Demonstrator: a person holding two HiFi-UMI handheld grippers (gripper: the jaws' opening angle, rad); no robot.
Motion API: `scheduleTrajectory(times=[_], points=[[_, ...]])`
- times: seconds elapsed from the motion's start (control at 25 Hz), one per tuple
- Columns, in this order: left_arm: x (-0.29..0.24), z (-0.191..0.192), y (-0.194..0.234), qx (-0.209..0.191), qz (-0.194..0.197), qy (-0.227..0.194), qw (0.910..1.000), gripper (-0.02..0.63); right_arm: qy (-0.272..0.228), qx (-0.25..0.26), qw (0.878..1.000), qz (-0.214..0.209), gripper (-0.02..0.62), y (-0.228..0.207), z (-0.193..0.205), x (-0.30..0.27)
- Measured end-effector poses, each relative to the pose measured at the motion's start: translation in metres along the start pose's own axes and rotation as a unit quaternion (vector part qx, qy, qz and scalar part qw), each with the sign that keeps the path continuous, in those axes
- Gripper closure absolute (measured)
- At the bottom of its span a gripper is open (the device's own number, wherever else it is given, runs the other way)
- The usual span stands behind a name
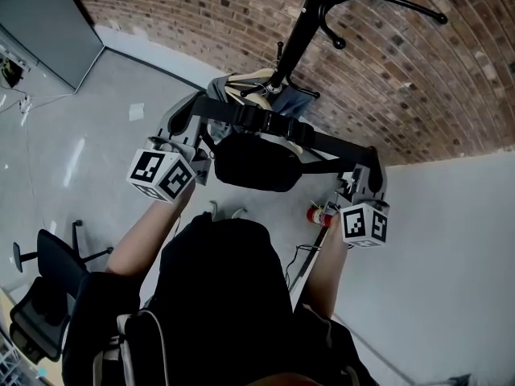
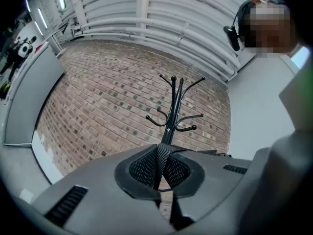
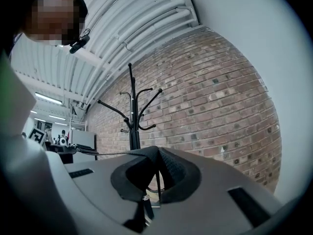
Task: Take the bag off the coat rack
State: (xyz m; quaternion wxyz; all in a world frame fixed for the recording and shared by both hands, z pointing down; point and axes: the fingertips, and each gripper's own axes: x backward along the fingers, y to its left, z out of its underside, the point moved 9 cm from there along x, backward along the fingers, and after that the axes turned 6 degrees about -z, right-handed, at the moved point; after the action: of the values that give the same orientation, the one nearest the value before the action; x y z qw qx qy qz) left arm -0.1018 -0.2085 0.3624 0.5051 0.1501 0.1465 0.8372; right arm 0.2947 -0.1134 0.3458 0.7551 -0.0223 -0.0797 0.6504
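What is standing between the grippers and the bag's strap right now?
Nothing visible. The left gripper and right gripper are each shut on the strap, with the bag hanging between them near the coat rack.

A black bag (image 1: 256, 164) hangs at the frame's middle from its strap (image 1: 259, 119), which is stretched from the left gripper (image 1: 195, 108) to the right gripper (image 1: 372, 159). Just above stands the coat rack (image 1: 299, 35), its pole before a brick wall (image 1: 201, 14). A chair (image 1: 47, 289) sits on the floor (image 1: 80, 143) at lower left.
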Motion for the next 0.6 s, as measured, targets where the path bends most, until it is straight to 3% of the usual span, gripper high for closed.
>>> scheduleTrajectory(times=[0.12, 0.32, 0.48, 0.6], points=[[0.004, 0.001, 0.001, 0.000, -0.006, 0.004, 1.0000, 0.588, 0.007, 0.017, 1.000, 0.007, 0.575, 0.003, 0.004, 0.002], [0.009, 0.004, 0.001, -0.042, -0.010, -0.006, 0.9991, 0.588, 0.012, 0.037, 0.999, 0.018, 0.575, 0.004, 0.012, 0.007], [0.014, 0.007, 0.002, -0.043, -0.011, -0.010, 0.9989, 0.587, 0.016, 0.047, 0.999, 0.013, 0.575, 0.006, 0.020, 0.014], [0.014, 0.008, 0.002, -0.068, -0.015, -0.004, 0.9976, 0.588, 0.014, 0.044, 0.999, 0.018, 0.575, 0.006, 0.024, 0.016]])
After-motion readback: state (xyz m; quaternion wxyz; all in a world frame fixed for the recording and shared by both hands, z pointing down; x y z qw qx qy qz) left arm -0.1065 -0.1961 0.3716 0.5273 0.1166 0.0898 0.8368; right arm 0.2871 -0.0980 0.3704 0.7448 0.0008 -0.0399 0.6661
